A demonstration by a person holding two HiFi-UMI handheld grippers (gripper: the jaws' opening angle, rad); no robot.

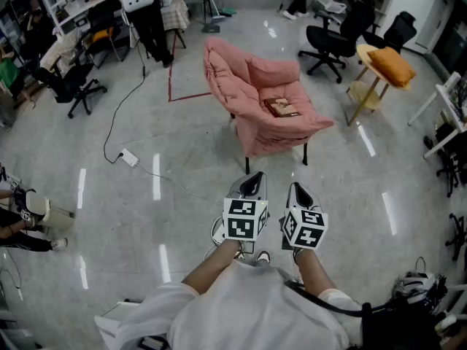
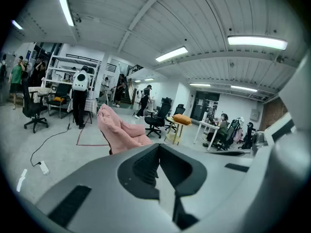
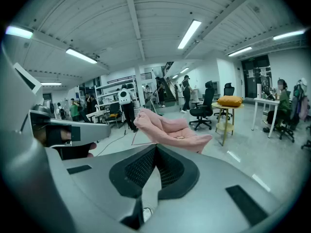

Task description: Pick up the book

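Observation:
A brown book (image 1: 282,108) lies on the seat of a pink cushioned chair (image 1: 248,86) in the head view, a good way ahead of me. My left gripper (image 1: 253,184) and right gripper (image 1: 298,193) are held side by side low in the frame, both shut and holding nothing, well short of the chair. In the left gripper view the pink chair (image 2: 119,132) shows beyond the shut left gripper (image 2: 158,152). The right gripper view has the pink chair (image 3: 167,127) past the shut right gripper (image 3: 155,152), with the book (image 3: 181,138) a faint speck on the seat.
A yellow side table (image 1: 368,86) with an orange cushion (image 1: 392,65) stands right of the chair. Black office chairs (image 1: 332,39) sit behind it. A power strip and cable (image 1: 128,157) lie on the glossy floor to the left. People and desks line the far left.

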